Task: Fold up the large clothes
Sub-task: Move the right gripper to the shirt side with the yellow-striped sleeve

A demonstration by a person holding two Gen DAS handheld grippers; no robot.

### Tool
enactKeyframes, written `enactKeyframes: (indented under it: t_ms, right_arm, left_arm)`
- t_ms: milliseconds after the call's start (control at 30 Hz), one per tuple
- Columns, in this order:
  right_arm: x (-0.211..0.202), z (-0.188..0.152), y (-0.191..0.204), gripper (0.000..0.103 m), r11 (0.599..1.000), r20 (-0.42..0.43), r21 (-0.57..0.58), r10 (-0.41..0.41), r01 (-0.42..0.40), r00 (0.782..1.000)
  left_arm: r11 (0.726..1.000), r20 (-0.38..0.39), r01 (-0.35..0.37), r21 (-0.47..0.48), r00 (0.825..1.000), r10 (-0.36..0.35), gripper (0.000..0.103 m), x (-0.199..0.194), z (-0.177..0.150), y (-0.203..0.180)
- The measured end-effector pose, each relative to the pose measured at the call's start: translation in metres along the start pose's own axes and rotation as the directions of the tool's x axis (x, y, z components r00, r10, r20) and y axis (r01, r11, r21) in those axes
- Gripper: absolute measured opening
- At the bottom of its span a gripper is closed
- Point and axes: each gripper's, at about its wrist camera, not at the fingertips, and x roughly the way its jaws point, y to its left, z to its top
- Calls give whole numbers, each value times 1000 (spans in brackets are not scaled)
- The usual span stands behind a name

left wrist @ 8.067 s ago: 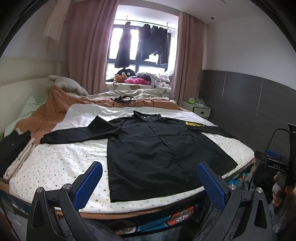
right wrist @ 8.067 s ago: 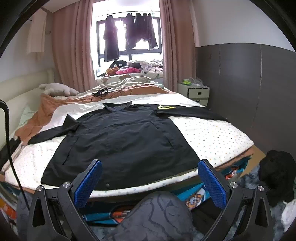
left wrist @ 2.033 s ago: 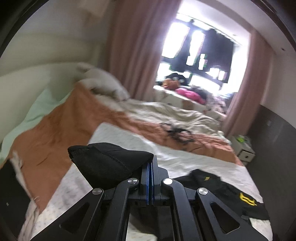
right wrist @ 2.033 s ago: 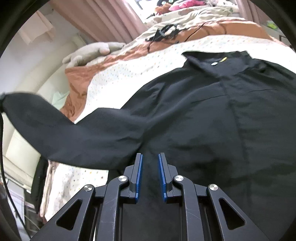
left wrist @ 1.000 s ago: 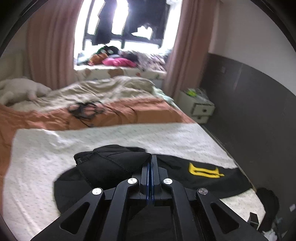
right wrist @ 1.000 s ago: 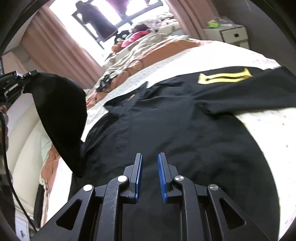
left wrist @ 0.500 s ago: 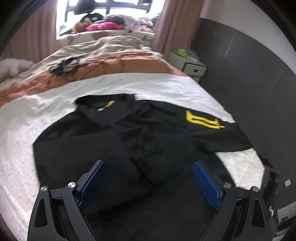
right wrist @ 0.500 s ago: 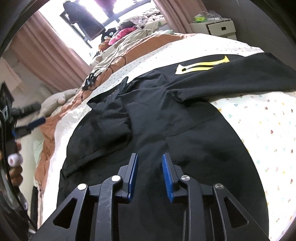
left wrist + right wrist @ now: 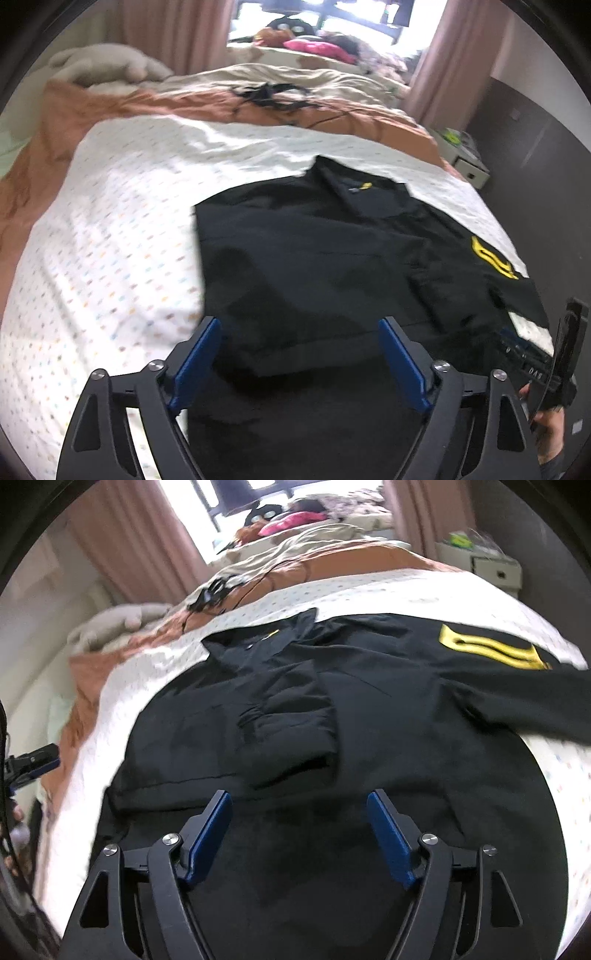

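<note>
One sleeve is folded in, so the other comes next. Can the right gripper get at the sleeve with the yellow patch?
Probably yes: the right gripper is open and empty, and the sleeve with the yellow patch lies flat, uncovered, on the bed.

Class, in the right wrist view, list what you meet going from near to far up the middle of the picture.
right gripper → folded-in sleeve of the black shirt → shirt collar → dotted white sheet → orange blanket → pink garment by the window
</note>
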Motion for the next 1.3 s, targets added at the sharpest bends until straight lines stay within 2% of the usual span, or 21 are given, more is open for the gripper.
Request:
enactKeyframes:
  t_ms: [233, 367, 533, 600, 700, 767, 867, 1033, 1167, 1300]
  right_arm:
    - [37, 12, 45, 75, 985, -44, -148, -98, 90, 994]
    - [61, 14, 68, 75, 959, -66, -252, -153, 132, 986]
    - [84, 17, 69, 75, 925, -91, -307, -264, 225, 960]
    - [84, 22, 63, 75, 902, -70, -330, -318, 279, 945]
    - [72, 34, 46, 73, 888, -29, -318, -359, 332, 933]
    - [57, 45, 28, 66, 873, 18, -288, -407, 394, 913]
    - [35, 59, -5, 45, 865, 44, -217, -455, 453, 890]
    - [-4, 71, -49, 43, 896, 42, -100, -430, 432, 902]
    - [-13, 63, -77, 43, 952, 3, 2, -307, 307, 952]
    - [14, 47, -94, 43, 979, -76, 89, -177, 184, 981]
  left_arm:
    - [998, -31, -46, -48, 999, 45, 68, 17, -22, 50]
    - [997, -74, -61, -54, 996, 57, 58, 35, -35, 68]
    - [995, -135, -83, -58, 988, 75, 40, 57, -49, 81]
    - [994, -150, -97, -48, 985, 89, 22, 65, -52, 83]
    - [993, -158, -113, -42, 982, 105, 18, 73, -55, 85]
    - [992, -156, -118, -42, 982, 110, 18, 76, -56, 87]
    - [991, -148, -121, -50, 983, 113, 18, 76, -55, 87]
    - [991, -143, -122, -46, 983, 115, 18, 77, -51, 85]
    - [992, -143, -124, -35, 983, 118, 18, 80, -49, 83]
    - [991, -139, -134, -16, 982, 131, 18, 85, -48, 81]
